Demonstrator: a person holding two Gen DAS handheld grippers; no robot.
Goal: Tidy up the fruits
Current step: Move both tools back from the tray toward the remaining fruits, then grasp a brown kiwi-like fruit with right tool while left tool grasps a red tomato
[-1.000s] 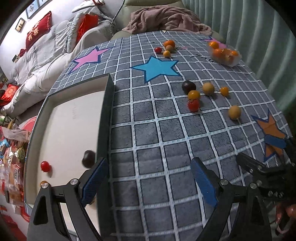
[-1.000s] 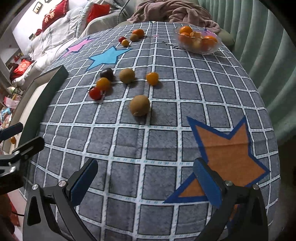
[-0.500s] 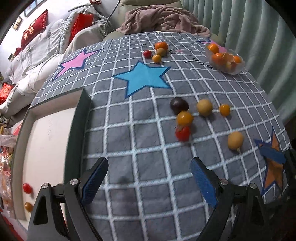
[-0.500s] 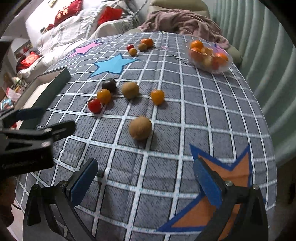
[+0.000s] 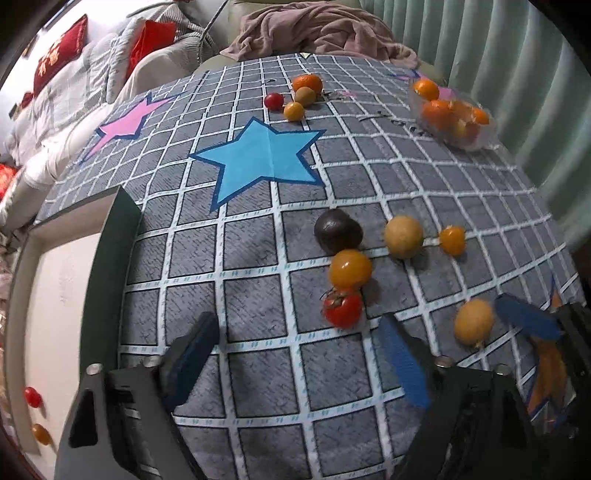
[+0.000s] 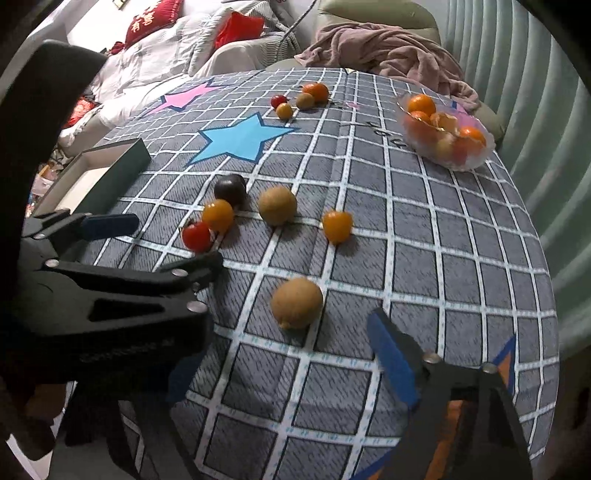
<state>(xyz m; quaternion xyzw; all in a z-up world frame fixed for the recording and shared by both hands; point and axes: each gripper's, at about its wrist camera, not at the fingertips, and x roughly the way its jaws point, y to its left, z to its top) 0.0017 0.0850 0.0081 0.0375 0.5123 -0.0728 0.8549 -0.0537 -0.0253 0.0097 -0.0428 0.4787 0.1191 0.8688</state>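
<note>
Our left gripper (image 5: 295, 354) spread, empty; red tomato (image 5: 342, 308) just ahead; our right gripper (image 6: 288, 365) spread, empty, brown fruit (image 6: 296, 308) before it; box (image 5: 110, 258) leftward.

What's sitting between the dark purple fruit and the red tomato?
An orange cherry tomato sits between the dark purple fruit and the red tomato, nearly touching both. The left wrist view shows it best.

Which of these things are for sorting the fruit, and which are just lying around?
For the job:
- red tomato
- orange tomato
- dark plum
- box
- bowl of oranges
- left tongs, open
- right tongs, open

Just lying about:
- pink blanket
- red pillows
- blue paper star
</note>
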